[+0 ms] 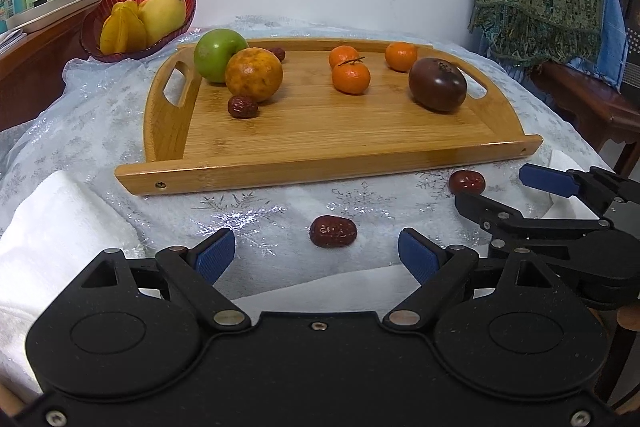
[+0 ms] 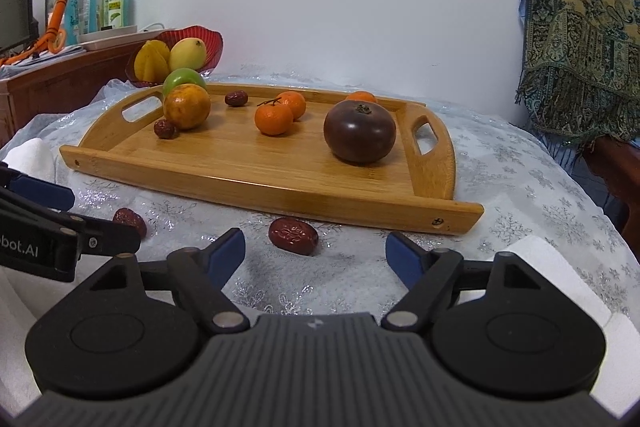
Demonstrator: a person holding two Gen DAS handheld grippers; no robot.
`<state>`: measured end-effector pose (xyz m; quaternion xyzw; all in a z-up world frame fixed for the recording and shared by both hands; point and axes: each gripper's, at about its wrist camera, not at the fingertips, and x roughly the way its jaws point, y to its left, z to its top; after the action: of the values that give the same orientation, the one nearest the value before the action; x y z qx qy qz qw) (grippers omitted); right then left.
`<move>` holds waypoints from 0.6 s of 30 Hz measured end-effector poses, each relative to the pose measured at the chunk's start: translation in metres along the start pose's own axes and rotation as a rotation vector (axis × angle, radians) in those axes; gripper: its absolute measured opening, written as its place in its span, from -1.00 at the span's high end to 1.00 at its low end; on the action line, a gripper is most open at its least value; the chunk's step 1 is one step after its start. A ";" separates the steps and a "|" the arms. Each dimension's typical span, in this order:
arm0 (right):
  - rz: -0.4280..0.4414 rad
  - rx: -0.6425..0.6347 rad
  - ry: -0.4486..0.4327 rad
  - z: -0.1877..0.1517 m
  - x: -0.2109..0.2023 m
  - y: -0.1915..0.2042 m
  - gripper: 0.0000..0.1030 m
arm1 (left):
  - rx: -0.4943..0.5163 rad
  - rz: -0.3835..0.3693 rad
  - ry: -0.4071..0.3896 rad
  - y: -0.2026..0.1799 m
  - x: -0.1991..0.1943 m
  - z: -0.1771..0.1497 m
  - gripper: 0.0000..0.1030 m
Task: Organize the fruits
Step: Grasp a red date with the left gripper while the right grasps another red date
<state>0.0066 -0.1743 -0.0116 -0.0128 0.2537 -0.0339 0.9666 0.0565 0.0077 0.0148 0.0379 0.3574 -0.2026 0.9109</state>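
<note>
Nearest of all, the left gripper [image 1: 316,253] hangs low over the tabletop [image 1: 100,115] with its fingers spread and nothing between them, and the right gripper [image 2: 314,253] beside it is spread and empty too. Just ahead of the left one lies a loose red date [image 1: 333,231] on the snowflake cloth, and a second date [image 2: 293,235] lies a little to its right, close to the near rim of the wooden tray [image 1: 320,171]. These two look like what is left to gather. On the tray already sit a green apple [image 1: 218,55], a large orange [image 1: 253,75], two more dates, three tangerines and a dark round fruit [image 1: 437,84]. A red bowl [image 1: 90,39] at the far left holds a mango and a starfruit.
</note>
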 end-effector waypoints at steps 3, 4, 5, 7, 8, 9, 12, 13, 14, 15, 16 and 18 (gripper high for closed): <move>0.003 0.019 0.000 -0.001 0.001 -0.001 -0.65 | 0.002 0.000 -0.004 -0.003 -0.001 -0.001 -0.71; 0.003 0.022 -0.001 -0.001 0.001 -0.001 -0.64 | 0.003 0.001 -0.006 -0.003 -0.001 -0.001 -0.69; 0.002 0.023 -0.003 -0.001 0.001 0.000 -0.62 | 0.003 0.000 -0.006 -0.004 -0.001 -0.001 -0.67; 0.000 0.020 -0.004 -0.002 0.001 0.001 -0.61 | 0.000 -0.006 0.001 -0.005 -0.001 -0.001 -0.59; 0.000 0.018 -0.004 -0.002 0.002 0.002 -0.58 | -0.003 -0.013 0.004 -0.005 -0.001 -0.002 -0.55; 0.000 0.017 -0.002 -0.003 0.002 0.003 -0.56 | -0.005 -0.019 0.007 -0.005 -0.001 -0.002 -0.50; 0.007 0.014 0.003 -0.004 0.004 0.006 -0.50 | 0.001 -0.028 0.012 -0.008 -0.001 -0.003 -0.26; 0.009 0.012 0.002 -0.004 0.005 0.007 -0.49 | 0.006 -0.027 0.013 -0.009 -0.001 -0.004 -0.19; 0.012 0.012 0.002 -0.004 0.005 0.008 -0.48 | 0.010 -0.027 0.013 -0.010 -0.001 -0.004 -0.17; 0.016 0.013 0.001 -0.004 0.005 0.009 -0.47 | 0.011 -0.028 0.011 -0.010 -0.002 -0.004 -0.11; 0.020 0.016 0.000 -0.003 0.005 0.009 -0.44 | 0.010 -0.028 0.007 -0.011 -0.003 -0.004 -0.08; 0.025 0.026 -0.003 -0.003 0.005 0.009 -0.41 | 0.009 -0.028 -0.001 -0.012 -0.004 -0.003 -0.04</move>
<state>0.0096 -0.1655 -0.0169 0.0027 0.2521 -0.0248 0.9674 0.0467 -0.0010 0.0159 0.0369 0.3565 -0.2171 0.9080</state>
